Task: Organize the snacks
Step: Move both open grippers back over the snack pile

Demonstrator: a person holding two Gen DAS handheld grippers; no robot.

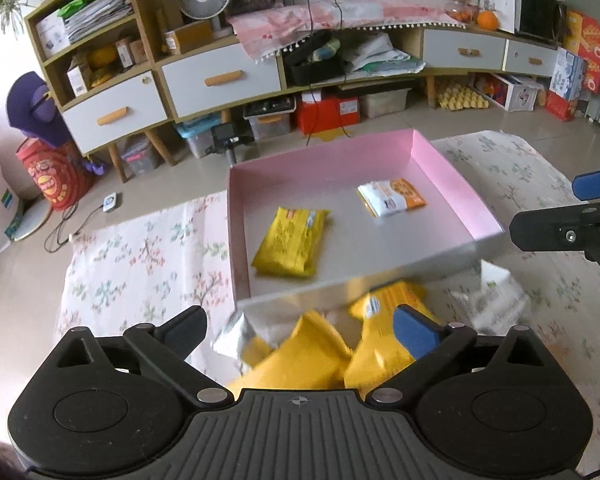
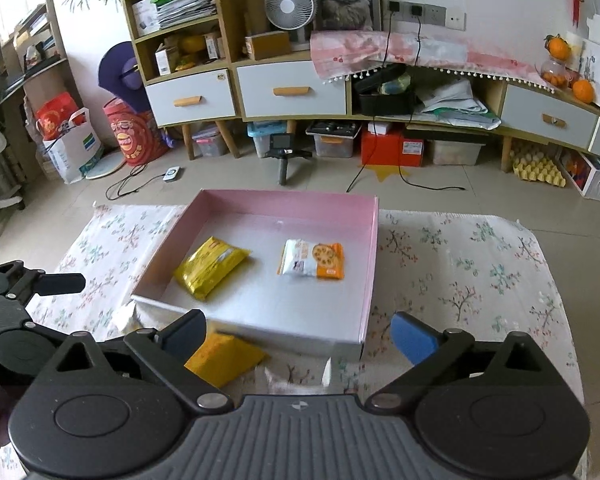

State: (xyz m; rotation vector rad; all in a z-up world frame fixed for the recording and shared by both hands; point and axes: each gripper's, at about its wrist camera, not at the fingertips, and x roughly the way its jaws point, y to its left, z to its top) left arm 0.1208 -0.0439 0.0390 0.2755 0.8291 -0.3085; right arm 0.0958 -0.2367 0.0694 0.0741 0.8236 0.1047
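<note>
A shallow pink box (image 1: 320, 160) (image 2: 284, 202) lies on a floral cloth. Inside it are a yellow snack packet (image 1: 290, 242) (image 2: 210, 266) and a white-and-orange packet (image 1: 392, 198) (image 2: 312, 260). My left gripper (image 1: 300, 332) is open above loose yellow packets (image 1: 312, 352) and a silver one (image 1: 236, 336) lying in front of the box. A white packet (image 1: 492, 304) lies to their right. My right gripper (image 2: 300, 336) is open over the box's near edge, holding nothing. A yellow packet (image 2: 224, 360) sits just below its left finger.
The floral cloth (image 2: 460, 280) covers the work surface and ends at the tiled floor beyond the box. A small camera on a stand (image 2: 284, 156) is on the floor behind. A long cabinet with drawers (image 2: 292, 92) lines the wall, with storage boxes beneath.
</note>
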